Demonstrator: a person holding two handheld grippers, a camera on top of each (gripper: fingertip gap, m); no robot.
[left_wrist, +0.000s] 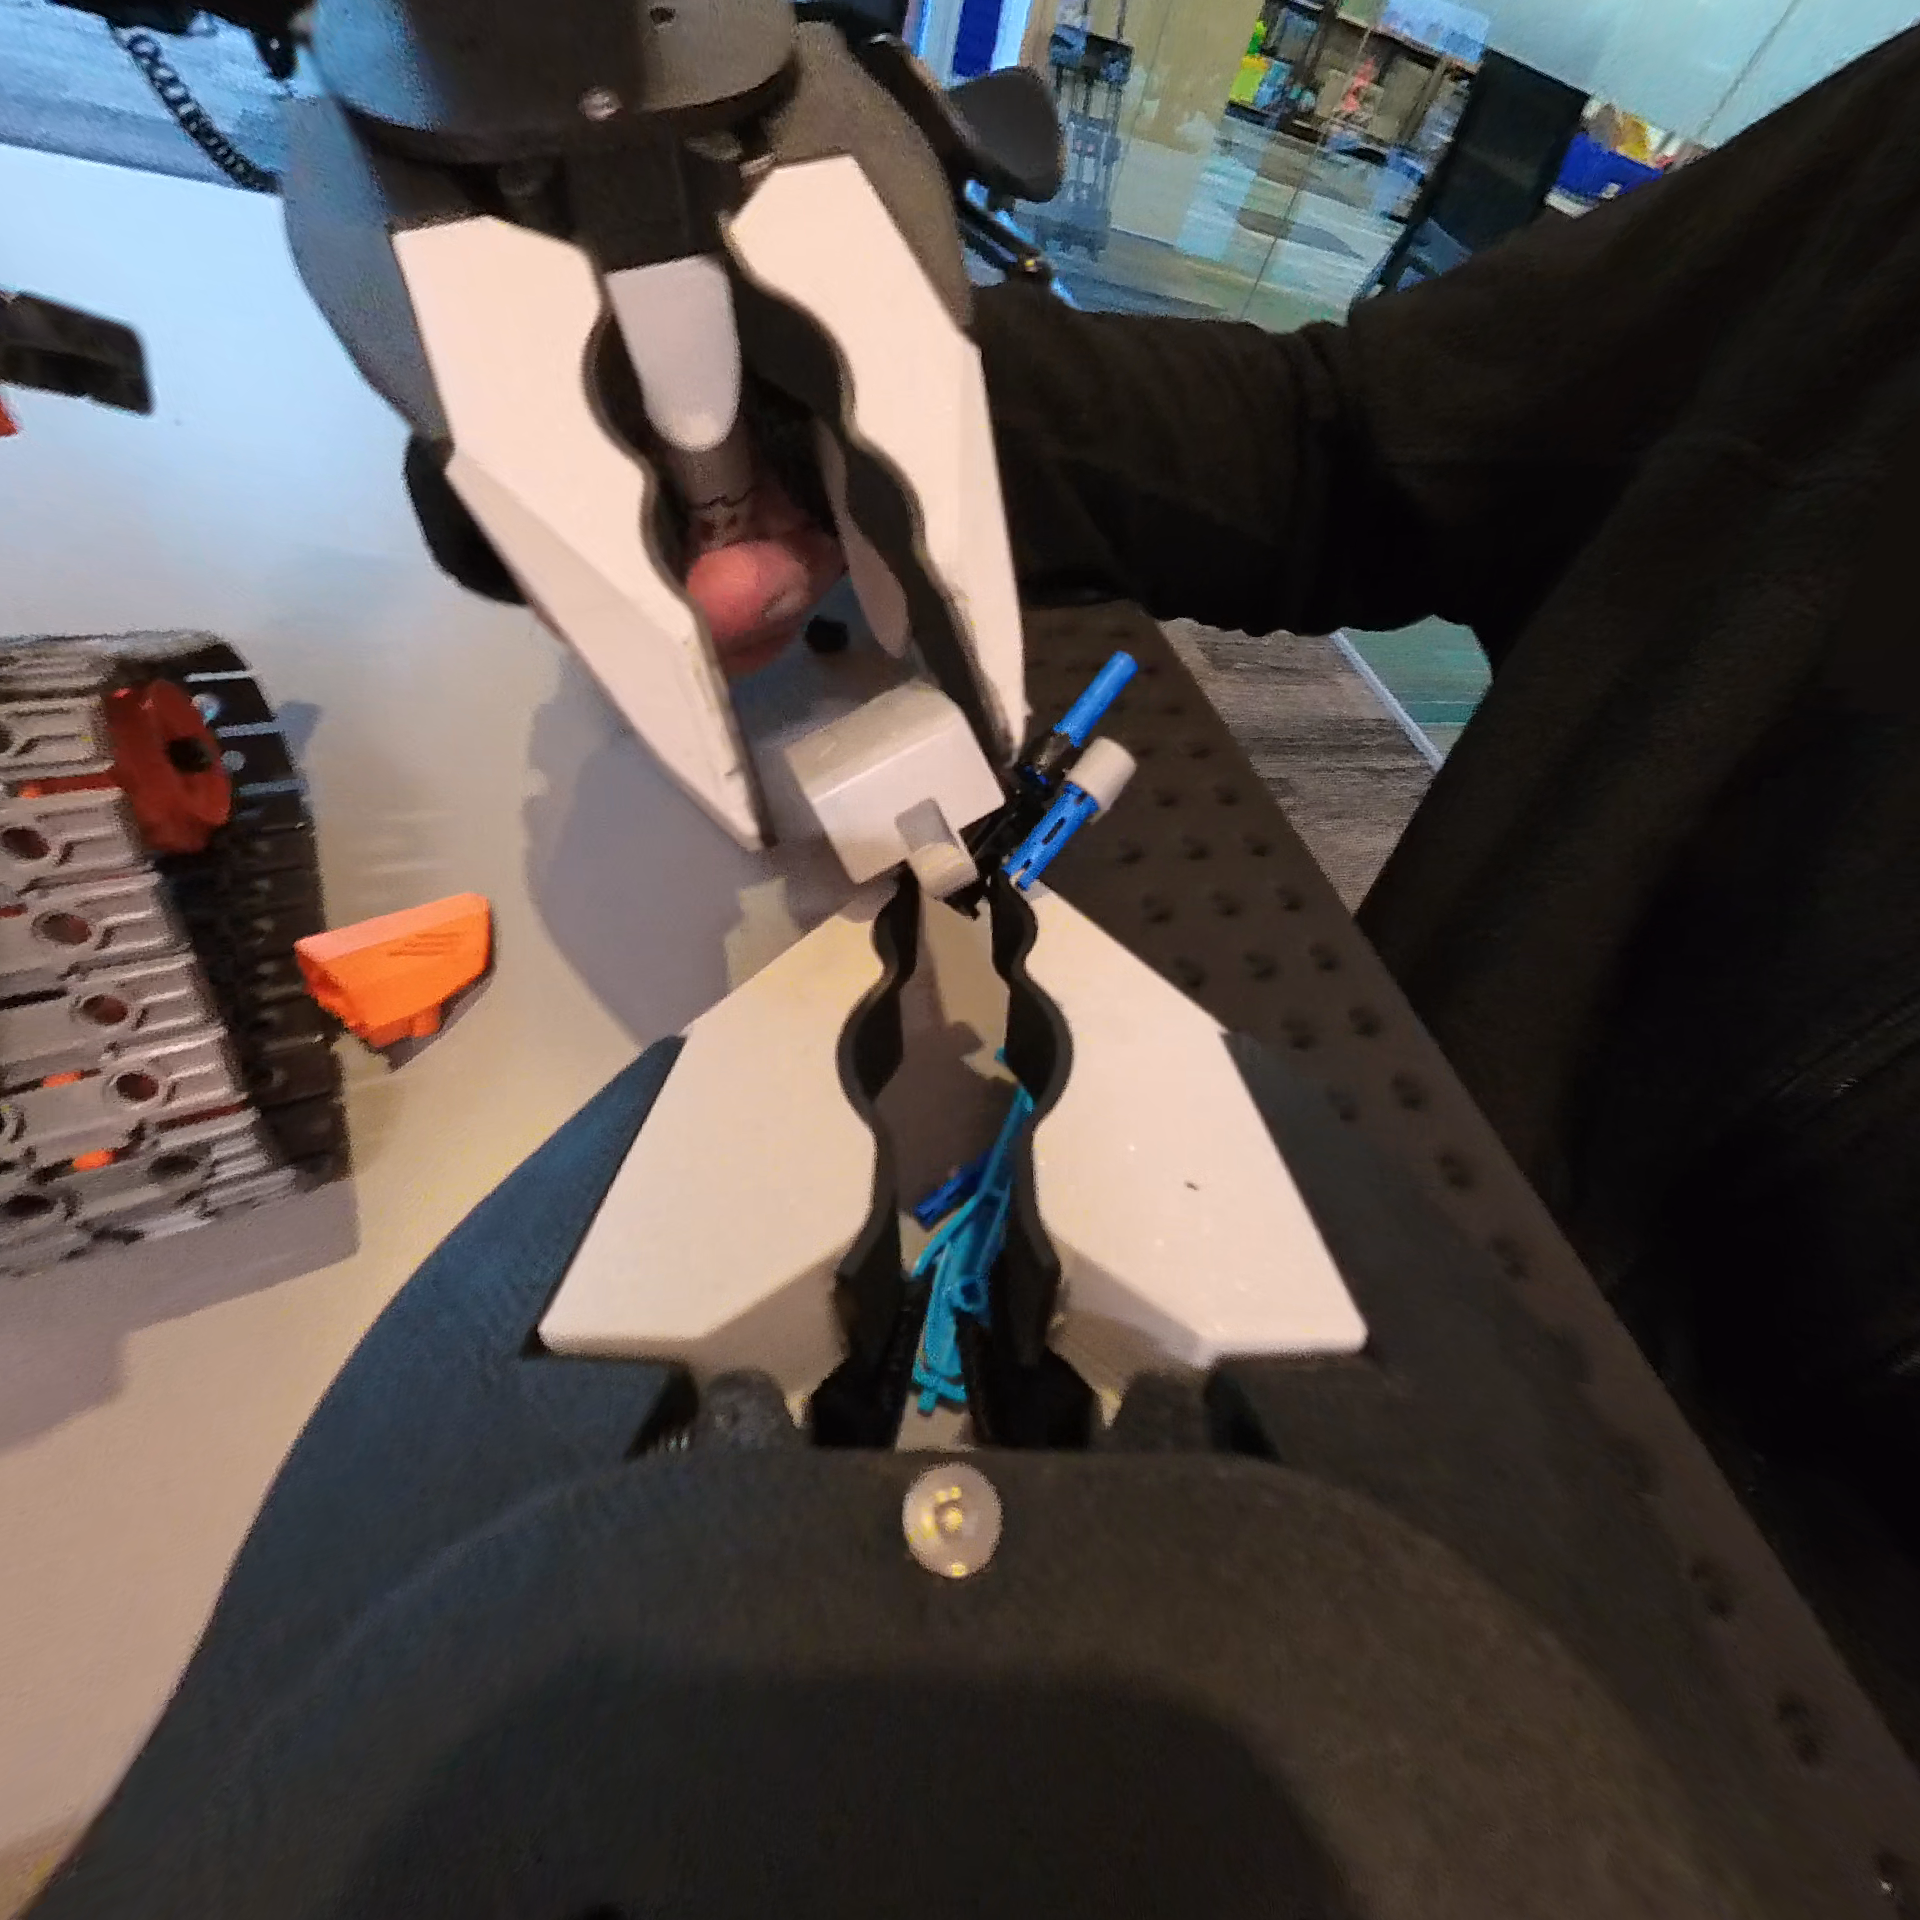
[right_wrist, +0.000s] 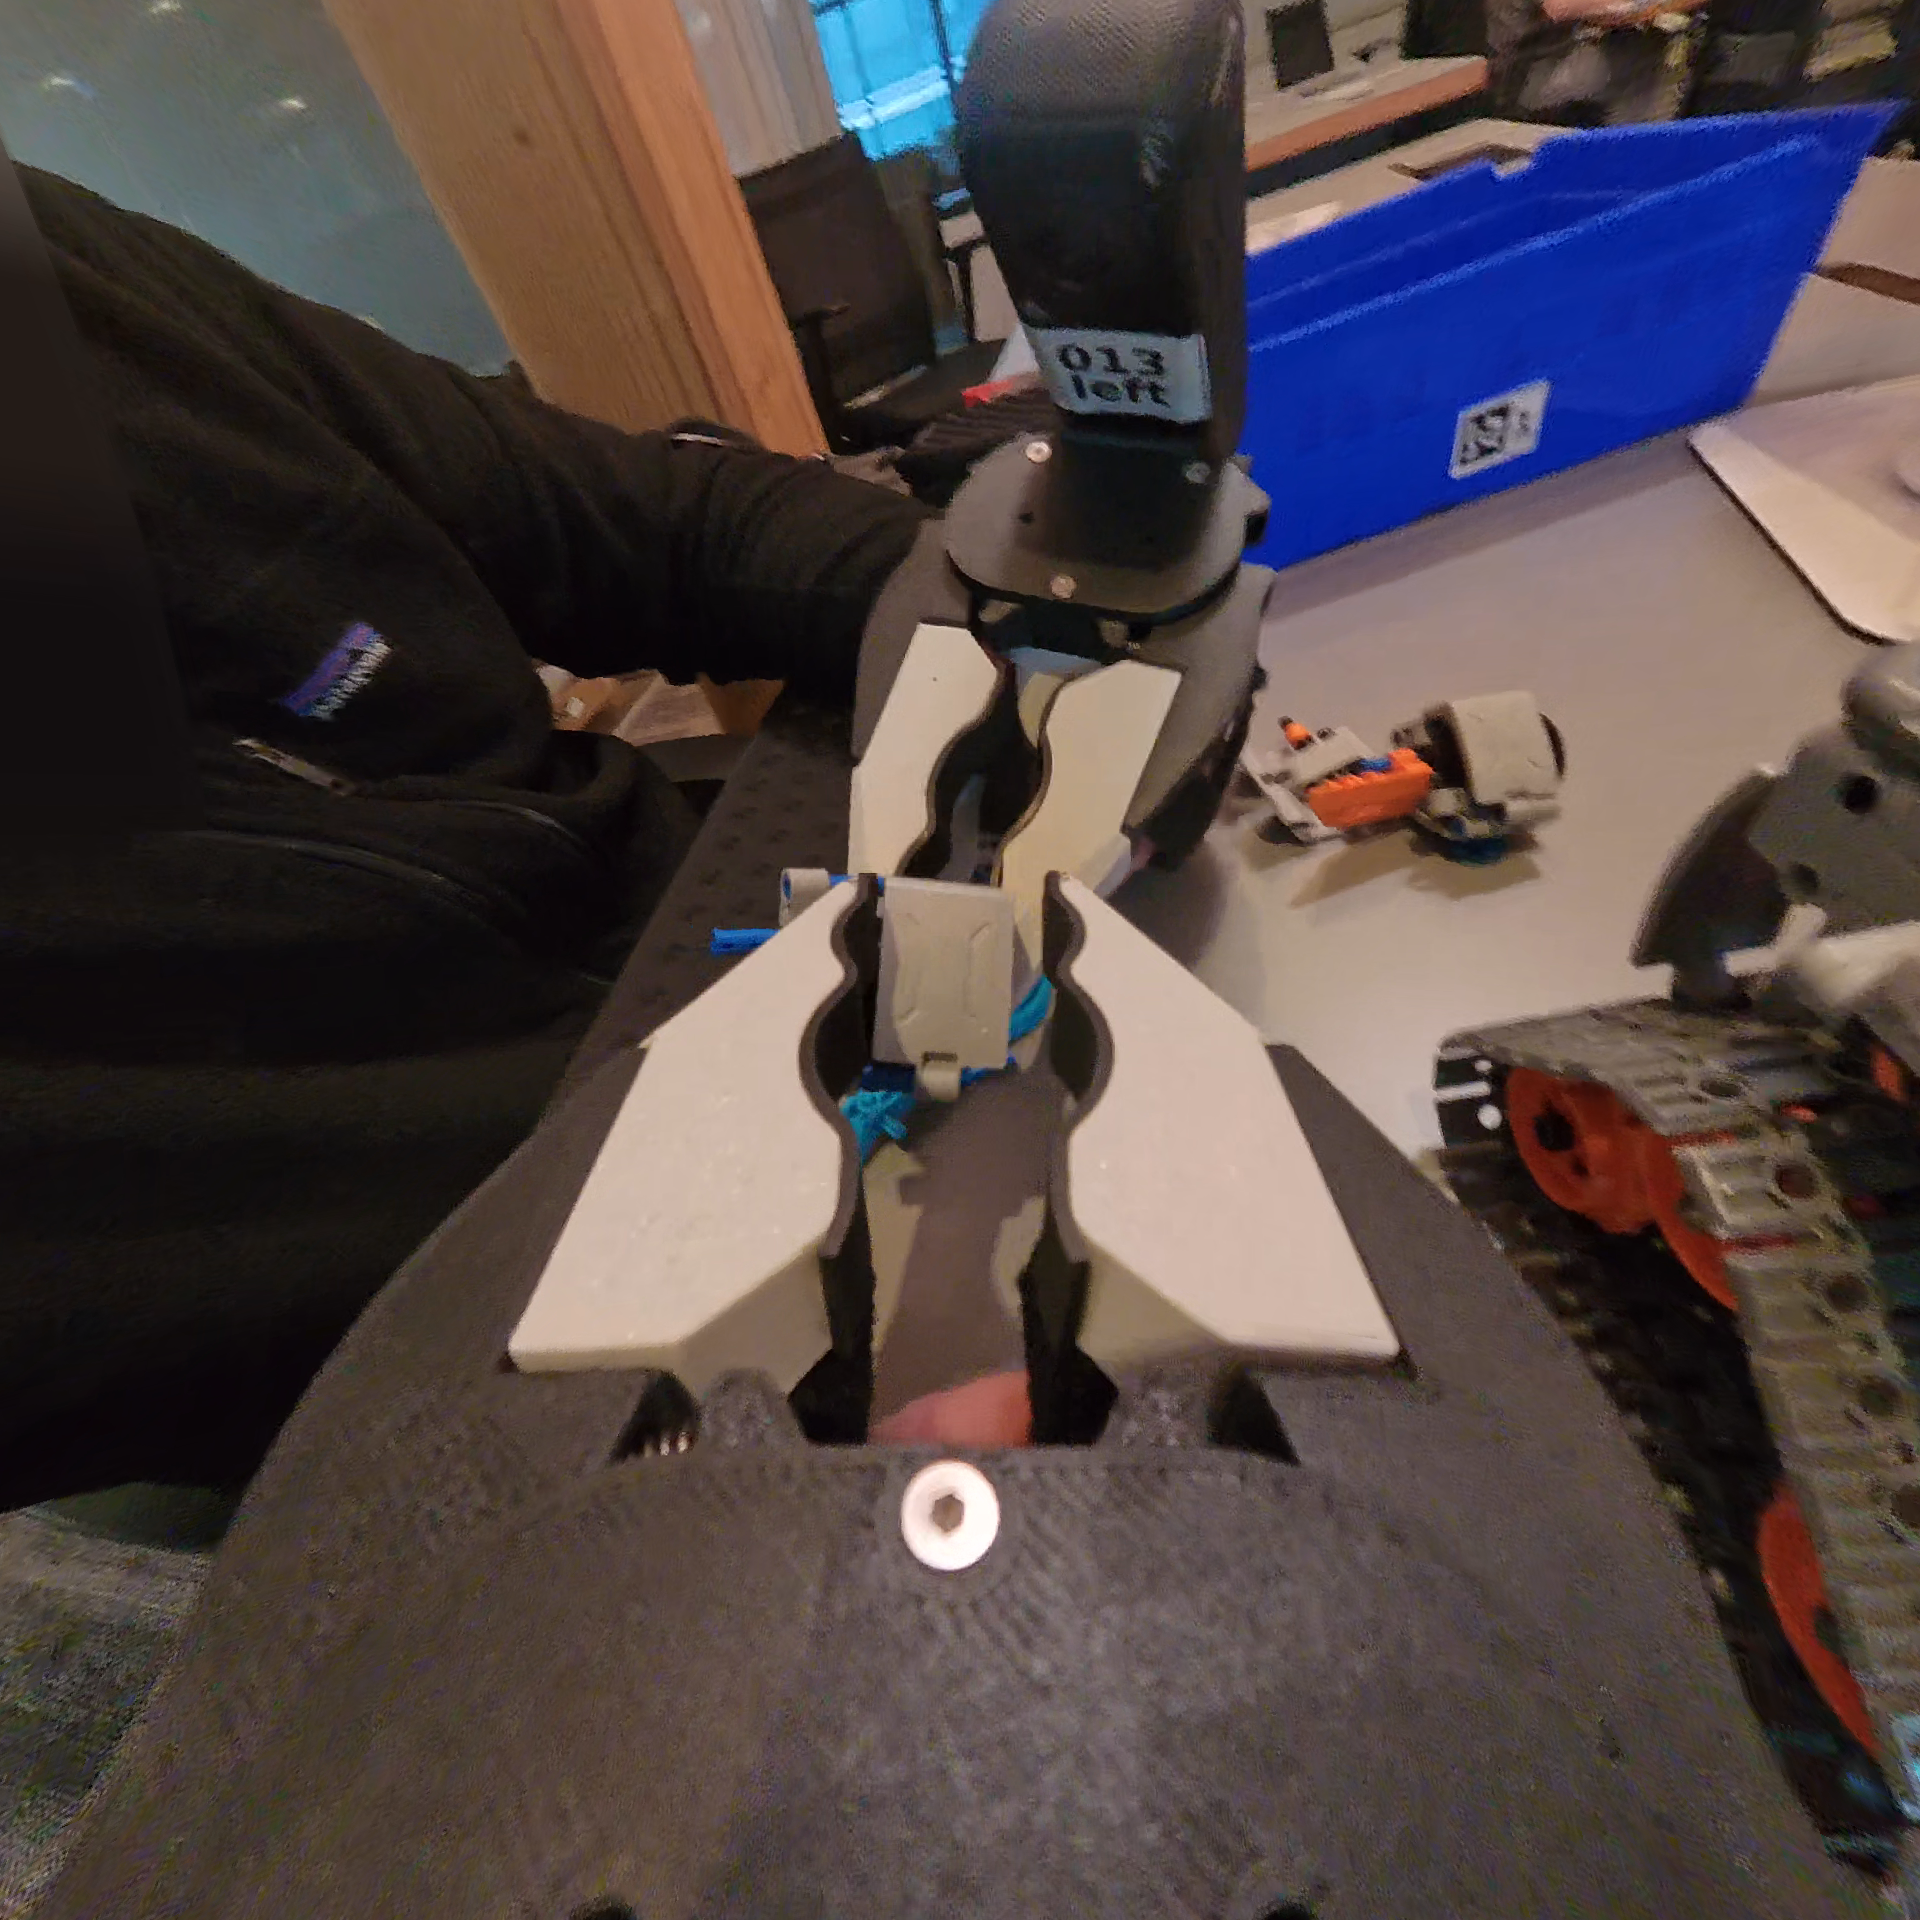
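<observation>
Grey brick piece (left_wrist: 883, 774) hangs in the air over the desk's (left_wrist: 582, 914) near edge, just above the black board with holes (left_wrist: 1247, 935). We see the right gripper (right_wrist: 956, 894) with its fingers closed on the piece's two flat sides. The piece's long side runs straight along those fingers, away from them and toward the left gripper (left_wrist: 956, 904). The left gripper meets it nose to nose. Its tips sit close together at the piece's small end, but we cannot tell if they pinch it. A blue pin (left_wrist: 1091, 696) sticks out sideways, toward the person's dark sleeve (left_wrist: 1299, 468). A toy with tracks (left_wrist: 156, 935) and an orange part (left_wrist: 400, 977) lie well apart, farther in on the desk
</observation>
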